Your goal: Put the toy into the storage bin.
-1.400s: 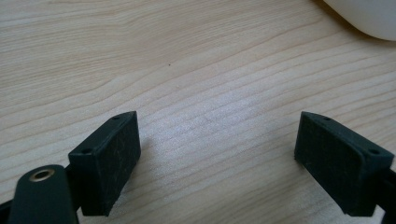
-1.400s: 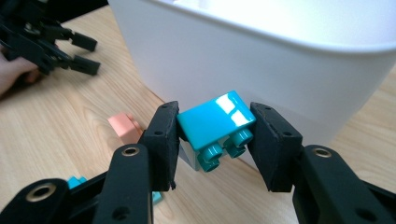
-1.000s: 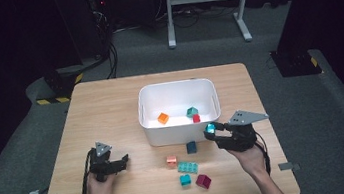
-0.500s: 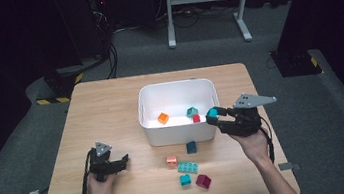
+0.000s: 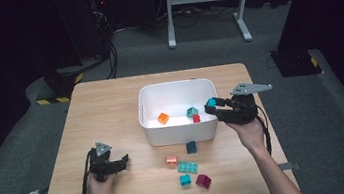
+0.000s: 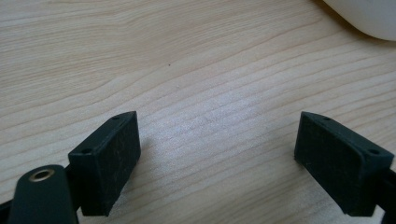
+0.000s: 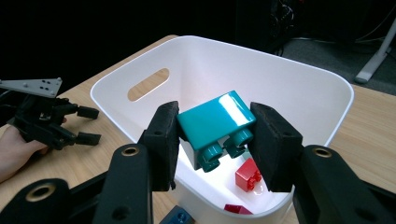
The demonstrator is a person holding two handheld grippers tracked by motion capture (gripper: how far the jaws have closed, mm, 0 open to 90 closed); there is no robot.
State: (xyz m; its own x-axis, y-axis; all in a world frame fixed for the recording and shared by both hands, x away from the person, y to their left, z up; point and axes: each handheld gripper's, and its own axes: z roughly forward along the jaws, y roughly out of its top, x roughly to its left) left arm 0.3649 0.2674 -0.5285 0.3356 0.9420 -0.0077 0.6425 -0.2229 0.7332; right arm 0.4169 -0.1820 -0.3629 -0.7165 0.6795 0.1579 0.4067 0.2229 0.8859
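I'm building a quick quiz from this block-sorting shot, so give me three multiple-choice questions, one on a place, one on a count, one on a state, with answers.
1. Where is the teal block that the right hand-held gripper carries?
A. Over the white bin's rim
B. Flat on the table beside the left hand
C. On the floor

2. How many loose blocks lie on the table in front of the white bin?
A. Two
B. Five
C. Nine

3. How does the left hand-held gripper stand?
A. Shut on a red block
B. Shut on a cable
C. Open, with nothing in it

Answers: 1 A, the right gripper view shows it clamped between the jaws above the bin's edge. 2 B, the high view shows five there. 3 C, the left gripper view shows bare wood between wide jaws.
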